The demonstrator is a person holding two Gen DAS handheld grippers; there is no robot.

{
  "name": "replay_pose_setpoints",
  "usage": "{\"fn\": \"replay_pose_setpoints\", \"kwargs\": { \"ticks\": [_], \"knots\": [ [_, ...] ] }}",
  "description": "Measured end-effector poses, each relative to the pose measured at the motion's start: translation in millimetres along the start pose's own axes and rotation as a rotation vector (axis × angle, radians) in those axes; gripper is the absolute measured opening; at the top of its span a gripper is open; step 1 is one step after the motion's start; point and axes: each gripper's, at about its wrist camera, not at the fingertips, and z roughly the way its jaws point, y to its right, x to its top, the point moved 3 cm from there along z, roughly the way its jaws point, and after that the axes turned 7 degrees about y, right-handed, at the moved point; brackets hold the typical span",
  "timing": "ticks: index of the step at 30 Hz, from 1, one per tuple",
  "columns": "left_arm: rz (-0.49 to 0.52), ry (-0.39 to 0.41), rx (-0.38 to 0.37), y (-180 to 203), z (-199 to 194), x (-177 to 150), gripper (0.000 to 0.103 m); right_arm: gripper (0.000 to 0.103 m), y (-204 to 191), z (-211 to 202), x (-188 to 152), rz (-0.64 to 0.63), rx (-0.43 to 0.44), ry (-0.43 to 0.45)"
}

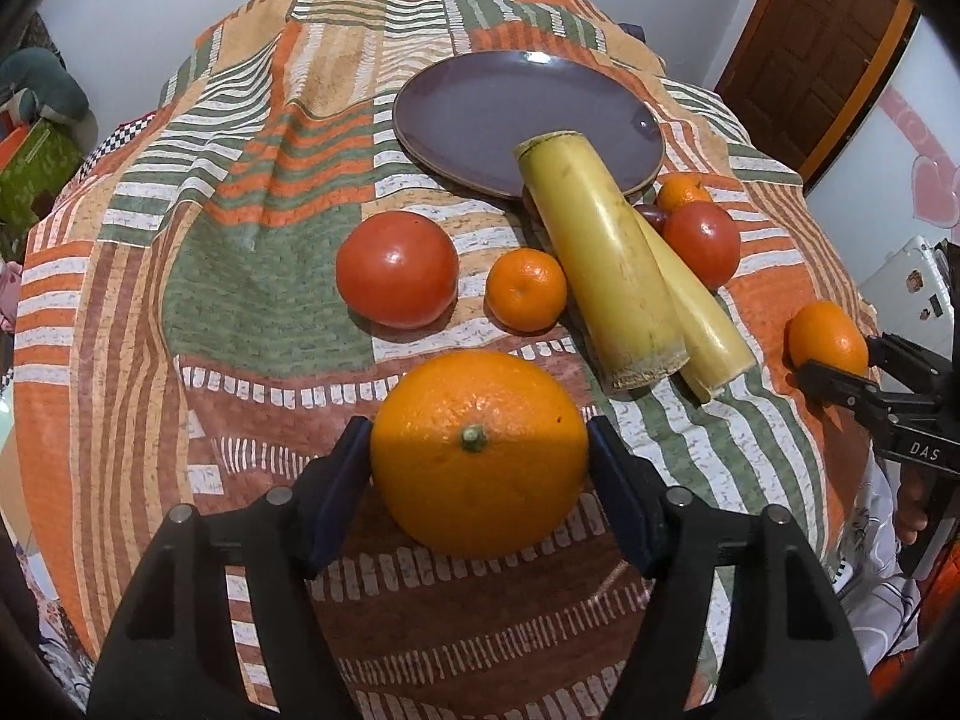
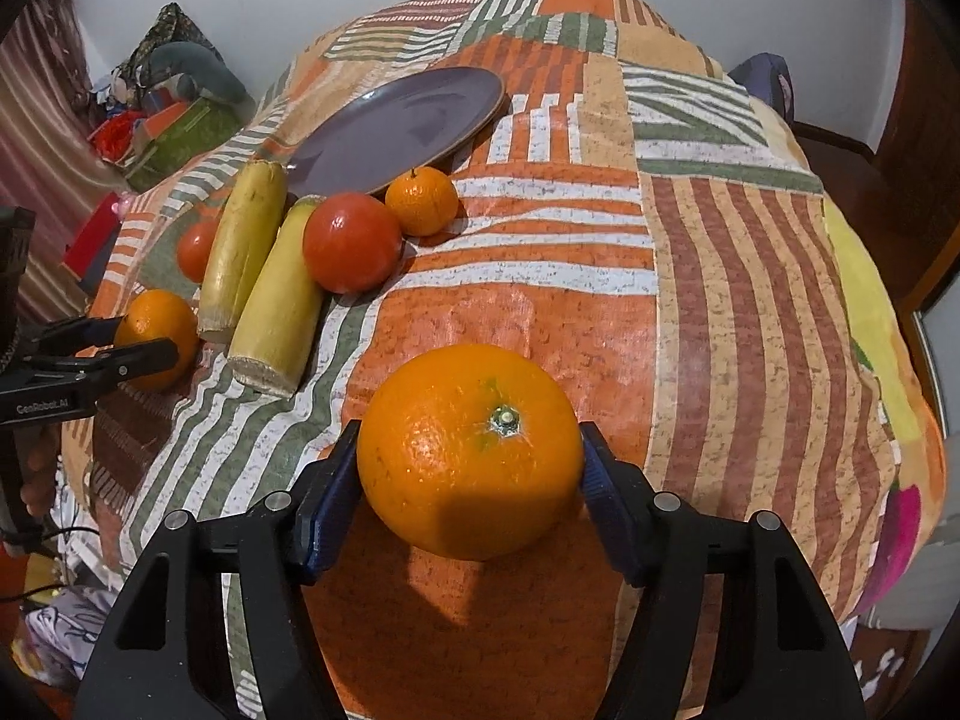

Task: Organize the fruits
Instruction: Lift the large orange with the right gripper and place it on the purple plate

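- left gripper: pads touching both flanks of 1 large orange, resting on the tablecloth.
- right gripper: same hold on a second orange.
- judged firm, moderately heavy, waxy; hold at the equator.
- undersides hidden; plate partly covered by a yellow stalk.

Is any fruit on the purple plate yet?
No, the purple plate is bare in the right wrist view; the fruits lie on the cloth beside it.
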Motion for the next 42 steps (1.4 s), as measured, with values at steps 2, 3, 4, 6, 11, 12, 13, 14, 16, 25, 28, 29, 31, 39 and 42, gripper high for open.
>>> {"fn": "replay_pose_setpoints", "kwargs": {
  "ticks": [2, 3, 4, 6, 11, 12, 13, 14, 16, 25, 28, 29, 31, 39, 42],
  "knots": [
    [0.011, 0.002, 0.008, 0, -1, 1, 0.070, 0.064, -2, -2, 3, -0.003, -0.003, 0.012],
    [0.014, 0.004, 0.014, 0, -2, 2, 0.070, 0.064, -2, -3, 5, -0.006, 0.003, 0.020],
    [0.012, 0.008, 0.018, -1, -3, 4, 0.070, 0.064, -4, -4, 8, -0.008, 0.006, 0.027],
    [0.007, 0.015, 0.019, -3, -5, 6, 0.070, 0.064, -7, -7, 13, -0.022, 0.005, 0.046],
    [-0.013, 0.059, 0.020, -9, -18, 17, 0.070, 0.064, -13, -12, 27, -0.044, 0.008, 0.070],
    [-0.016, 0.068, 0.020, -10, -21, 20, 0.070, 0.064, -13, -12, 30, -0.047, 0.010, 0.078],
    [-0.019, 0.079, 0.021, -11, -24, 23, 0.070, 0.064, -14, -13, 33, -0.048, 0.009, 0.084],
    [-0.021, 0.091, 0.021, -11, -27, 27, 0.070, 0.064, -14, -13, 35, -0.048, 0.009, 0.092],
    [-0.022, 0.115, 0.022, -12, -33, 34, 0.070, 0.064, -14, -14, 43, -0.051, 0.009, 0.109],
    [-0.020, 0.217, 0.020, -14, -51, 72, 0.070, 0.064, -10, -23, 75, -0.060, -0.024, 0.197],
    [-0.023, 0.234, 0.016, -15, -51, 84, 0.070, 0.064, -9, -26, 87, -0.068, -0.033, 0.225],
    [-0.023, 0.239, 0.014, -15, -50, 88, 0.070, 0.064, -9, -27, 90, -0.071, -0.033, 0.231],
    [-0.021, 0.248, 0.013, -16, -49, 96, 0.070, 0.064, -10, -27, 97, -0.081, -0.033, 0.248],
    [-0.022, 0.287, 0.000, -18, -41, 126, 0.070, 0.064, -15, -19, 124, -0.111, -0.024, 0.293],
    [-0.012, 0.292, 0.009, -18, -34, 139, 0.070, 0.064, -16, -11, 134, -0.120, -0.025, 0.304]
  ]
}}
